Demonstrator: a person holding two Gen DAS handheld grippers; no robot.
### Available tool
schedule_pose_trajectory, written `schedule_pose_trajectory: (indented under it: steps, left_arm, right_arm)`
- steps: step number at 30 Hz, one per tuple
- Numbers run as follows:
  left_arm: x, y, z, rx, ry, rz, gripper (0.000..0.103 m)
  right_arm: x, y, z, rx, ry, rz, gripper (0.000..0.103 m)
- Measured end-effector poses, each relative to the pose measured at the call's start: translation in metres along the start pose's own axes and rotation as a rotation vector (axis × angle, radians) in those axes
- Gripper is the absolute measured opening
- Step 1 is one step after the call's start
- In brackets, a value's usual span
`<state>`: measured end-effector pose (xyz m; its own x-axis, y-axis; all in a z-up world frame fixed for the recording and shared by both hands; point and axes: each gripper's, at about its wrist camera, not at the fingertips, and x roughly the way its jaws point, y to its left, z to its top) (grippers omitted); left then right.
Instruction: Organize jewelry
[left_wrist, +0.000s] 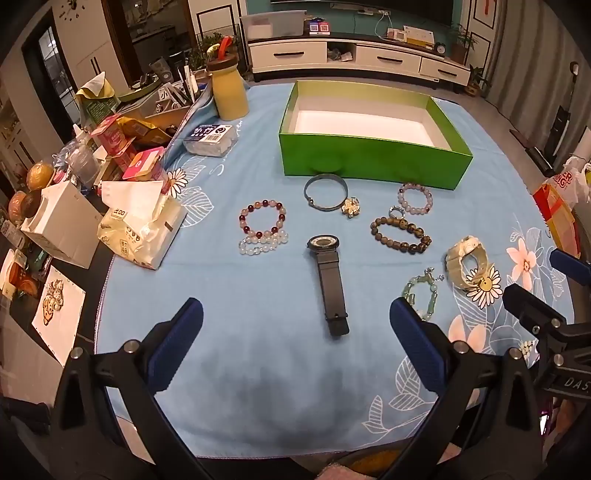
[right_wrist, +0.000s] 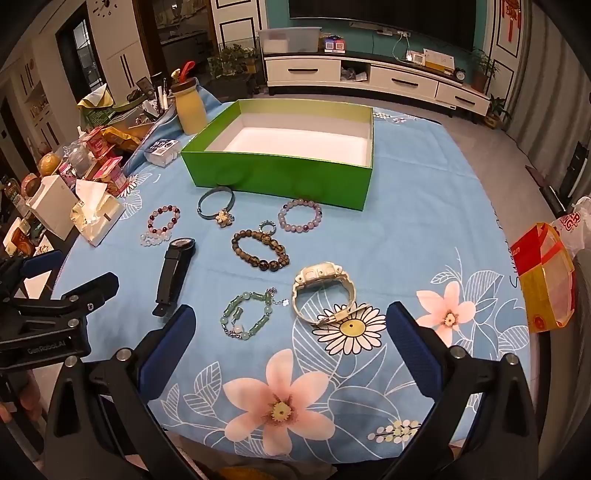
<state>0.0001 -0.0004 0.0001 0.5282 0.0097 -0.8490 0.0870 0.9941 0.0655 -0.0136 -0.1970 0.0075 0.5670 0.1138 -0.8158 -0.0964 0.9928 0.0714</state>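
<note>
An open green box with a white inside stands at the far side of the blue floral cloth. In front of it lie a black watch, a white watch, a metal bangle, a red-and-pink bead bracelet, a brown bead bracelet, a lilac bead bracelet and a green jade bracelet. My left gripper hangs open near the black watch's strap end. My right gripper hangs open near the white watch.
Clutter crowds the left: a tissue pack, a white carton, snack packs and a yellow bottle. A red-and-yellow bag sits at the right edge.
</note>
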Motion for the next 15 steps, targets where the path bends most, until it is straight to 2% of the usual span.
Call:
schedule_pose_trajectory:
  steps: [15]
  left_arm:
    - [-0.0029, 0.0009, -0.0042, -0.001, -0.002, 0.002, 0.101]
  right_arm:
    - [-0.0002, -0.0025, -0.0036, 0.004, 0.002, 0.006, 0.102]
